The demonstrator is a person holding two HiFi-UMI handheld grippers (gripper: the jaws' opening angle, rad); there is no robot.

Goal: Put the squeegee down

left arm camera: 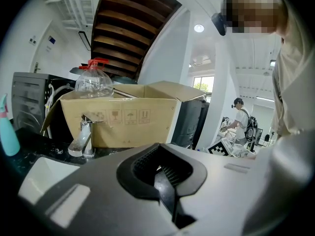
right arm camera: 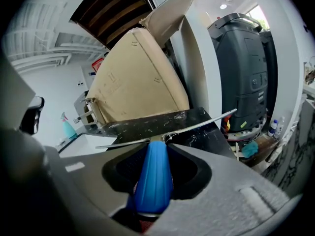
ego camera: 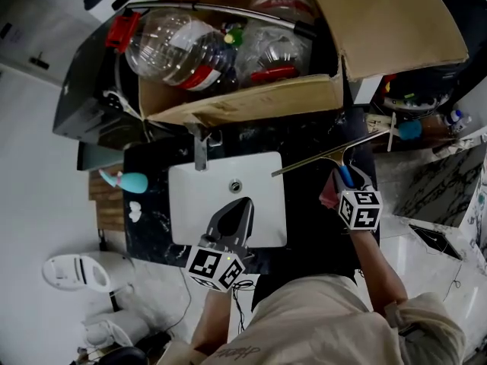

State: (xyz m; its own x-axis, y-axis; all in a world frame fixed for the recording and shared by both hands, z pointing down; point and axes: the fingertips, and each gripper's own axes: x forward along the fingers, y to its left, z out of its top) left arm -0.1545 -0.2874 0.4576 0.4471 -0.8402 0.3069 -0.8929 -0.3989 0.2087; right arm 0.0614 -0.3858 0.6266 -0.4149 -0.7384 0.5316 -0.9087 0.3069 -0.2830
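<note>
The squeegee has a blue handle [right arm camera: 154, 181] and a long metal blade [ego camera: 329, 154] [right arm camera: 197, 126]. My right gripper [ego camera: 340, 181] [right arm camera: 155, 154] is shut on that handle and holds the blade over the black marbled counter [ego camera: 304, 139], right of the white sink [ego camera: 190, 196]. The blade slants up toward the right. My left gripper [ego camera: 236, 217] [left arm camera: 165, 173] hovers over the front of the sink, its jaws together with nothing between them.
A big open cardboard box [ego camera: 251, 101] [left arm camera: 123, 122] full of plastic bottles [ego camera: 179, 48] sits behind the chrome tap [ego camera: 200, 150] [left arm camera: 81, 136]. A teal spray bottle [ego camera: 125, 179] lies left of the sink. A dark appliance [right arm camera: 246, 73] stands at the right.
</note>
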